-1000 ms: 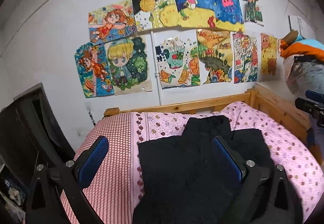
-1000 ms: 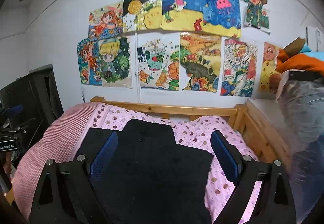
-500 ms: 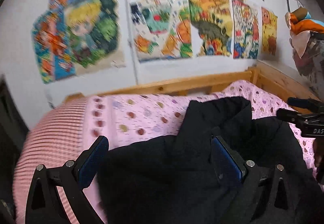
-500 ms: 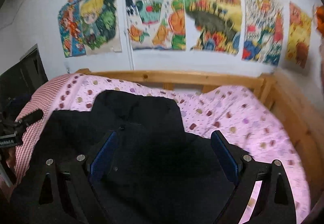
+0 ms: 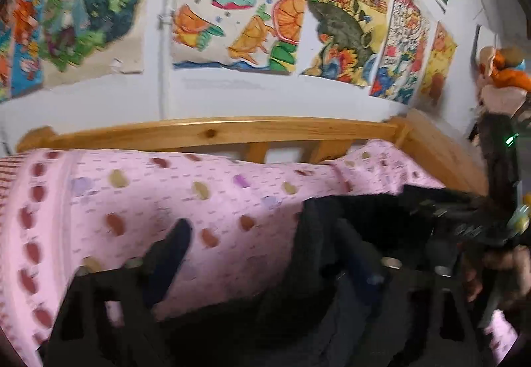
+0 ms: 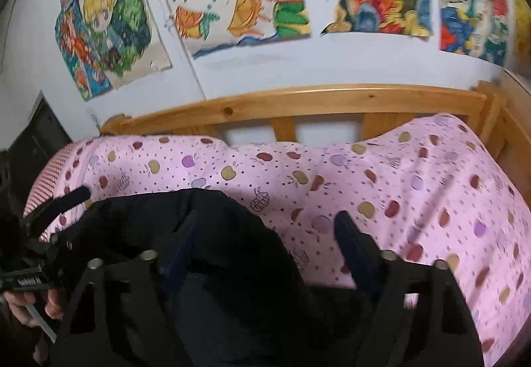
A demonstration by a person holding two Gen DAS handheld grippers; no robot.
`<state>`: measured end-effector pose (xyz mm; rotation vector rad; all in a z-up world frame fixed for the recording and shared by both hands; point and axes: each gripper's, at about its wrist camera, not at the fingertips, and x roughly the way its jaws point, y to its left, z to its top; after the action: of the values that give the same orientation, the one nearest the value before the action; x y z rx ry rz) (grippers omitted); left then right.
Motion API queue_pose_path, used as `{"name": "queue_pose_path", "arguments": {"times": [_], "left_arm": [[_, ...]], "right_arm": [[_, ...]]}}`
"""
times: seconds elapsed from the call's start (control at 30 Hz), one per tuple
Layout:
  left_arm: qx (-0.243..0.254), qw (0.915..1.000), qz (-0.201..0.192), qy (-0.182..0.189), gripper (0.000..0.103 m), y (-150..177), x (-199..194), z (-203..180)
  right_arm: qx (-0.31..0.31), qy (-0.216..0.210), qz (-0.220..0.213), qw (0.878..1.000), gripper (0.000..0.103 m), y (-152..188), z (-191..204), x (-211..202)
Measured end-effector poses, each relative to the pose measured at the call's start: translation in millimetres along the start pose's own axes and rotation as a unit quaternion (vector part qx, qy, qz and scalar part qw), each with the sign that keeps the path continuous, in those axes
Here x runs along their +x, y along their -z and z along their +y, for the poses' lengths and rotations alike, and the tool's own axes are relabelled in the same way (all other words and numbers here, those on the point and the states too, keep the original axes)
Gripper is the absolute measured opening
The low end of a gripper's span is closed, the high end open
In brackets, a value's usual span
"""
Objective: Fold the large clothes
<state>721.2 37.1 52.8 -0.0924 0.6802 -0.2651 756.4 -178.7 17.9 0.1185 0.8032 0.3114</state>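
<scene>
A black garment (image 5: pixel 332 234) lies flat on the pink apple-print sheet (image 5: pixel 166 187), with its far end, a collar or hood (image 6: pixel 215 227), pointing at the headboard. My left gripper (image 5: pixel 265 250) hangs low over the garment's far left edge, its jaws closing. One pad is above bare sheet and the other above black cloth. My right gripper (image 6: pixel 265 244) straddles the far right edge the same way, its jaws closing too. Neither pair of pads visibly presses on the cloth. A hand (image 6: pixel 33 300) holds the left gripper at the left edge of the right wrist view.
A wooden headboard rail (image 5: pixel 215 131) runs just beyond the garment, with a side rail (image 6: pixel 511 134) on the right. Children's drawings (image 5: pixel 239 11) cover the white wall. Dark furniture (image 6: pixel 33 141) stands at the left, and piled soft things (image 5: pixel 504 78) at the right.
Both grippers have swept forward and down from above the bed to the garment's far end. The wall and headboard now loom closer, and both pairs of jaws stand narrower.
</scene>
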Motion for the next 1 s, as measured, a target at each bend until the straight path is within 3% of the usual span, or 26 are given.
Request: {"name": "queue_pose_path", "arguments": {"times": [0.07,0.13,0.17,0.2,0.27,0.43,0.63,0.83,1.0], "left_arm": [[-0.014,0.9995,0.014,0.024,0.052,-4.3,10.9,-0.6],[-0.023,0.9984,0.024,0.046,0.021,-4.9,17.9,-2.1],[-0.023,0.9981,0.026,0.052,0.012,-4.8,18.7,-3.5],[-0.020,0.9982,0.023,0.052,0.008,-4.3,17.1,-5.6],[-0.010,0.9986,0.004,0.052,0.006,-2.9,6.9,-9.7],[0.016,0.9978,-0.043,0.048,0.005,-0.6,-38.5,-16.0],[0.060,0.9950,-0.073,0.031,0.004,15.5,-106.9,-28.7],[0.093,0.9925,-0.072,0.034,0.004,71.1,-171.2,-43.1],[0.098,0.9928,-0.051,0.045,0.003,120.3,-194.2,-50.3]], "right_arm": [[-0.006,0.002,0.010,1.000,0.038,0.3,1.8,7.8],[-0.006,0.004,0.018,1.000,0.029,3.6,4.6,13.6],[-0.007,0.009,0.015,1.000,0.018,4.8,4.6,12.1],[-0.009,0.011,0.010,1.000,0.015,7.0,6.8,8.3],[-0.011,0.006,-0.003,1.000,0.009,7.8,4.2,-3.6],[-0.008,-0.025,-0.059,0.998,0.007,17.6,1.5,-53.7],[-0.031,-0.055,-0.117,0.991,0.006,43.9,12.3,-120.3],[-0.065,-0.069,-0.134,0.986,0.005,100.6,32.0,-168.2],[-0.072,-0.065,-0.134,0.986,0.005,157.7,35.8,-185.1]]}}
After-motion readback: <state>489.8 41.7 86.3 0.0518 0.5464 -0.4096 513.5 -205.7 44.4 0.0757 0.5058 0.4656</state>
